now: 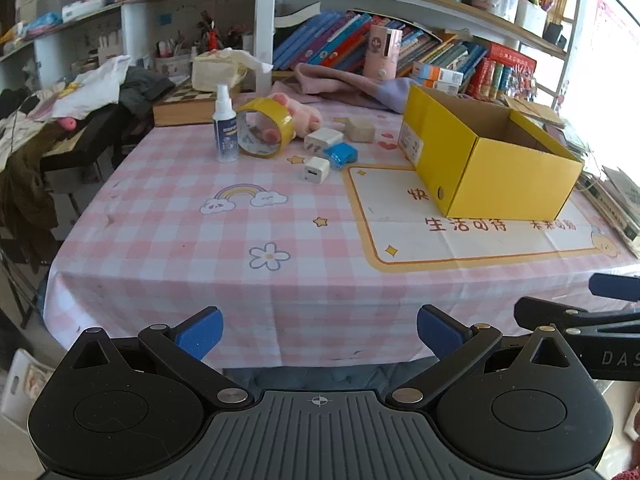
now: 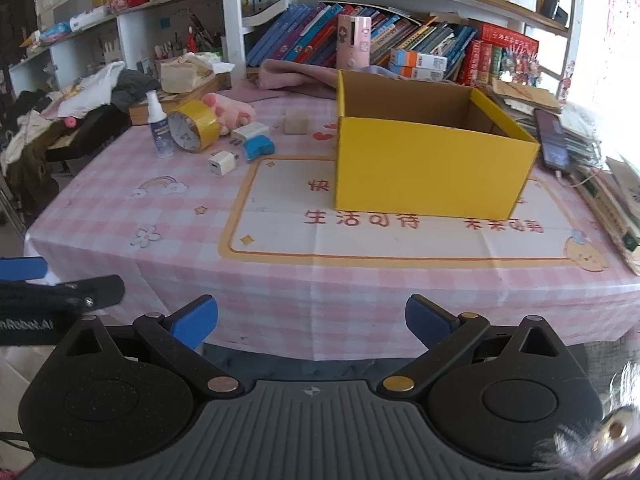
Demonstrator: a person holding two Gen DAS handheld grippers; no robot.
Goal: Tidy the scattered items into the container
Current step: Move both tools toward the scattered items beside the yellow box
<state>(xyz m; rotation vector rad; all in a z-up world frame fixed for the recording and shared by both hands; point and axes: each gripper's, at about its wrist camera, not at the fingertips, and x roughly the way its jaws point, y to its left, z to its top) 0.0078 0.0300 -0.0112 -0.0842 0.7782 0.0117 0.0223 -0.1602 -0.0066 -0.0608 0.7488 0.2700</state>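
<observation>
Both tools sit back off the near edge of the tabletop, nothing gripped. Left tool is spread wide, right tool same, blue pads well apart and empty.

All the clutter is bunched up far ahead and to the left of both tools: spray standing upright, tape up on its edge just beside it, a pink plush right behind the tape, then three small plugs, white, blue and another white one, plus a pale block. Box is open-topped and looks empty as far as I can see in, dead ahead of the right tool and off to the right of the left one.

Stuff I'd worry about:
- Spray is tall and narrow, so a sideways nudge probably tips it into the tape.
- Tape on edge will likely roll if it's clipped, maybe off the far left side.
- Plugs are nearly touching, so going for one could shove its neighbour or pinch two at once.
- Box is light card, so bumping a wall on the drop could slide it on the cloth.
- The tools are close side by side, each showing in the other's view, so they could clash if both reach for the pile.
</observation>
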